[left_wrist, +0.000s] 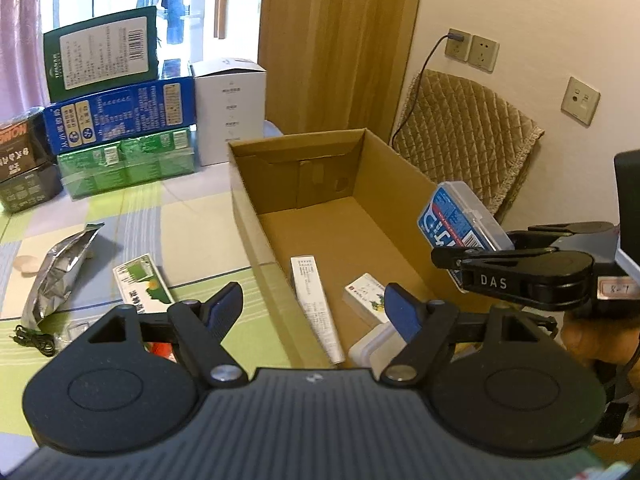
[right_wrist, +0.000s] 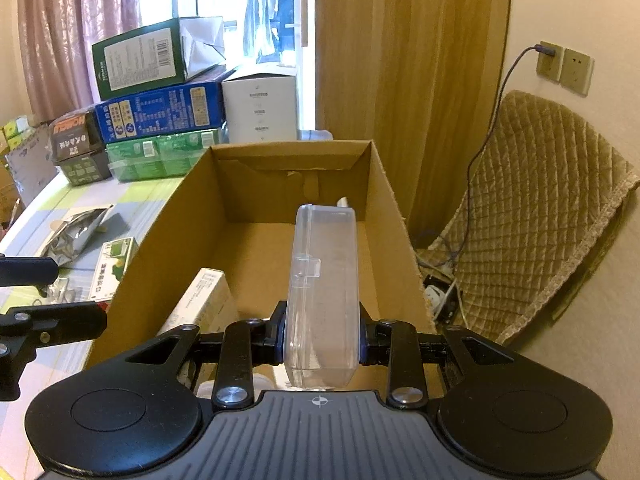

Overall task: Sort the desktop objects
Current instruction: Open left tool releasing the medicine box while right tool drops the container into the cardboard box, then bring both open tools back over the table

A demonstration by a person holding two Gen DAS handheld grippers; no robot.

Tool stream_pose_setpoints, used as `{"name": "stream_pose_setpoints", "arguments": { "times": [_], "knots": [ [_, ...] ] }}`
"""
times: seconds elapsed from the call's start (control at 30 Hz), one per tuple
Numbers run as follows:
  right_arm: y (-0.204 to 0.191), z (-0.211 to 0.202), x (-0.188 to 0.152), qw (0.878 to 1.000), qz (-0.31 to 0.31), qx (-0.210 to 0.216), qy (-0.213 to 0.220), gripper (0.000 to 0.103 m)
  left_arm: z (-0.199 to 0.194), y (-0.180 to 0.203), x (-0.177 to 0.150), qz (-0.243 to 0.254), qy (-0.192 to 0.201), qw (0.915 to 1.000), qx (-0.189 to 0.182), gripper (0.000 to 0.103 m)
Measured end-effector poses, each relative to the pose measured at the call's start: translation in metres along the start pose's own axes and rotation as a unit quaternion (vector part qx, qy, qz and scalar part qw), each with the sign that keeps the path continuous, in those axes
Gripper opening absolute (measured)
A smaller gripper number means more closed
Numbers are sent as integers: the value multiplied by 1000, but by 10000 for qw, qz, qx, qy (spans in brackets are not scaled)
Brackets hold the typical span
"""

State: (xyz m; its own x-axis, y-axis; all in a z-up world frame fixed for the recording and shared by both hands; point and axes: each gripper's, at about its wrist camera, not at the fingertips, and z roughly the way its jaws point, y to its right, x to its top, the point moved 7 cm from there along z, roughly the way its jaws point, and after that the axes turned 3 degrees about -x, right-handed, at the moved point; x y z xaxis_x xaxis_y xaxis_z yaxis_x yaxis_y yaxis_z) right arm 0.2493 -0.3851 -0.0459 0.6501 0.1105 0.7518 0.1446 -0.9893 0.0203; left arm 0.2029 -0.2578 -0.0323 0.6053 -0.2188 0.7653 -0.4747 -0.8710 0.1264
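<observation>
The clear plastic case (right_wrist: pixel 322 292) hides part of the cardboard box (right_wrist: pixel 192 208) floor.

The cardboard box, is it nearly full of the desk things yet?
Not yet. The cardboard box already holds a long white box and a small card pack. The right claw holds a clear plastic case over it. A foil bag and green carton wait on the table.
</observation>
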Motion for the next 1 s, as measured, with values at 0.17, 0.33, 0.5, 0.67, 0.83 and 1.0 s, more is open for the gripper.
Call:
{"name": "stream_pose_setpoints", "arguments": {
  "times": [0.17,0.33,0.5,0.67,0.83,1.0],
  "knots": [
    [-1,-3,6,9996,198,141,173,49,-5,-5,-5,-76,7,10000,5,74],
    [2,-22,5,9989,324,148,302,54,-16,-10,-11,-154,43,9999,19,76],
    [2,-48,-4,9984,433,95,348,60,-30,-13,-17,-198,80,9998,22,78],
    [-8,-80,-14,9981,424,90,447,71,-53,-16,-27,-236,118,9996,37,81],
    [-30,-112,-27,9976,368,219,540,83,-80,-23,-41,-281,174,9994,135,85],
    [-58,-135,-40,9971,336,406,549,89,-109,-35,-58,-292,223,9988,314,91]
  ]
}}
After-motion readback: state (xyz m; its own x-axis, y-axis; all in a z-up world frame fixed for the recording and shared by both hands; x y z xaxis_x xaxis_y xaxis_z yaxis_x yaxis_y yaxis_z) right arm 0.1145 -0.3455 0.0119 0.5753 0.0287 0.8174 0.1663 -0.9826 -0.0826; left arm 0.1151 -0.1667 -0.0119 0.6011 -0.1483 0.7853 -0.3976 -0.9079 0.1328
